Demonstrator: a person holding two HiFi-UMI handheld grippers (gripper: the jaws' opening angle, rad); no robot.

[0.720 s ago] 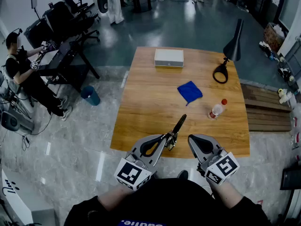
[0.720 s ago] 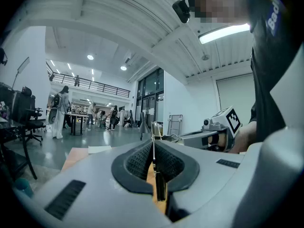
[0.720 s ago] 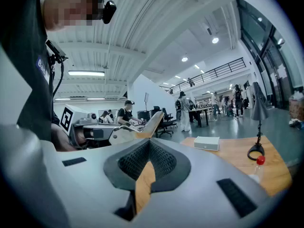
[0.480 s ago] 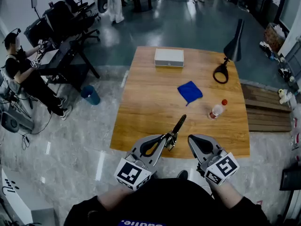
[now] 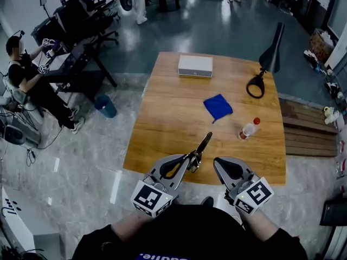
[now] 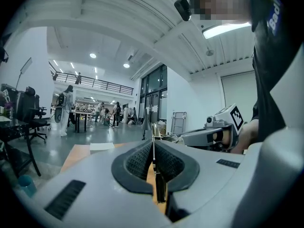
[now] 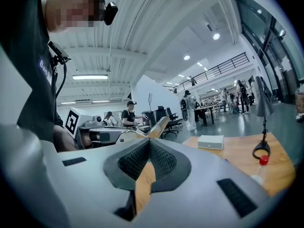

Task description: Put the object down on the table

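My left gripper (image 5: 191,161) is shut on a slim, dark, knife-like object (image 5: 203,145) that sticks forward and up over the near edge of the wooden table (image 5: 162,129). In the left gripper view the thin object (image 6: 153,148) stands edge-on between the closed pads, with a darker part lower down. My right gripper (image 5: 218,164) hovers just to its right at the same height, shut with nothing in it. The right gripper view shows its pads (image 7: 137,158) pressed together, and the held object (image 7: 159,126) to the left.
On the table lie a white box (image 5: 195,66) at the far side, a blue cloth (image 5: 218,106) in the middle, a red-capped bottle (image 5: 248,128) on its side and a black desk lamp (image 5: 265,58) at the right. A seated person (image 5: 27,80) and a blue bin (image 5: 104,106) are at the left.
The head view has shifted slightly. Both grippers keep the same pose and the left one still holds the object.
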